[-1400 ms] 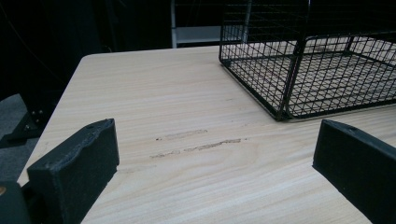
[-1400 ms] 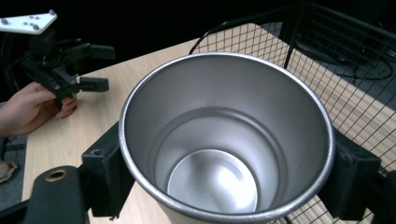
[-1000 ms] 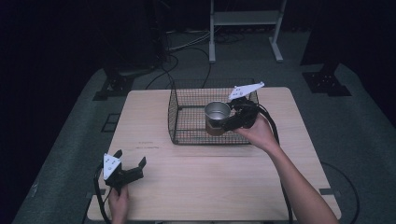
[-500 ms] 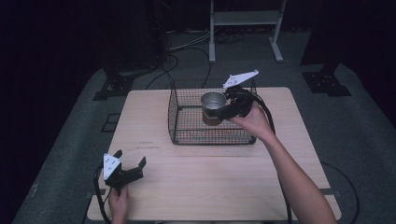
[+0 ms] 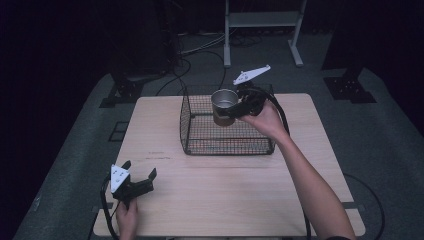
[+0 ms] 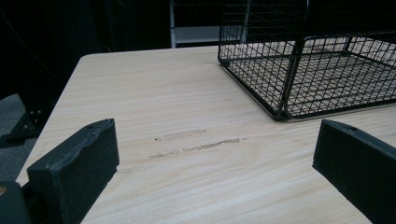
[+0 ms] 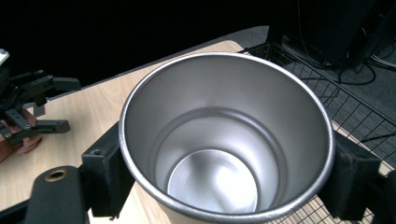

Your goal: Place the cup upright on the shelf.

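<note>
R gripper (image 5: 235, 107) clamps steel cup (image 5: 224, 106) over wire basket (image 5: 227, 145); its view shows cup empty; L gripper (image 5: 137, 181) jaws apart.

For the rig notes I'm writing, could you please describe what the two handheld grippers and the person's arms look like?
Both are black two-jaw tools. The left gripper and the right gripper each carry a pale grey three-cornered plate dotted with small holes, and trail a black cable. The blocky jaws end in matte, slightly textured black pads. The forearms are bare, with no sleeves or gloves in sight.
</note>
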### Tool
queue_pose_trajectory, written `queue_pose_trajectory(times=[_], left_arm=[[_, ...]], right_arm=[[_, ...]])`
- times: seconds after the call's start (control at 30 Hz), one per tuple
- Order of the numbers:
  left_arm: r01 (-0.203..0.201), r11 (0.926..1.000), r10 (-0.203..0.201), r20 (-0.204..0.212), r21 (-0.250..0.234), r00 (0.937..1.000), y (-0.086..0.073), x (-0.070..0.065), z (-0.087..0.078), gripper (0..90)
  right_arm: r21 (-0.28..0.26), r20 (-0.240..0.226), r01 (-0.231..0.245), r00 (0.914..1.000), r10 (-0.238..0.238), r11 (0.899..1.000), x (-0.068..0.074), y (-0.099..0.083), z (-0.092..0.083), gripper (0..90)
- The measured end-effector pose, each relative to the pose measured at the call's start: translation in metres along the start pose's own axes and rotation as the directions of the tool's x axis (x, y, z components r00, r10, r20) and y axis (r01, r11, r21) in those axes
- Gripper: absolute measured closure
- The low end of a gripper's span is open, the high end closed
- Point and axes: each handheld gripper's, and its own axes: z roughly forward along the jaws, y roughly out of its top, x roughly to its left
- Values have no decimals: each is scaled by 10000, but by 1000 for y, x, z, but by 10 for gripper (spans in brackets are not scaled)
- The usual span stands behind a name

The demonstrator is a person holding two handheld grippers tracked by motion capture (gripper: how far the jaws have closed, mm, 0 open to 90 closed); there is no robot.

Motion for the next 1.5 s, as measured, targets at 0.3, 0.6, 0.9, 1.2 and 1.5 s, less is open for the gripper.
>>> queue_pose_trajectory(times=[0.3, 0.6, 0.9, 1.2, 1.5], left_arm=[[82, 10000, -82, 15, -13, 10000, 0, 0, 0, 0], [66, 10000, -66, 35, -29, 10000, 0, 1, 0, 0], [137, 9999, -136, 50, -67, 9999, 0, 1, 0, 0], [94, 10000, -94, 62, -7, 9999, 0, 1, 0, 0], [76, 10000, -77, 73, 15, 9999, 0, 1, 0, 0]], right_arm=[[27, 248, -106, 9996, 106, 9999, -8, 12, 7, 179], [81, 334, -456, 9984, 453, 9989, -22, 6, 18, 179], [81, 287, -900, 9956, 897, 9959, -35, -1, 34, 179], [302, 486, -1030, 9937, 1014, 9942, -42, -7, 47, 179], [585, 585, -1076, 9928, 1042, 9925, -48, -13, 63, 179]])
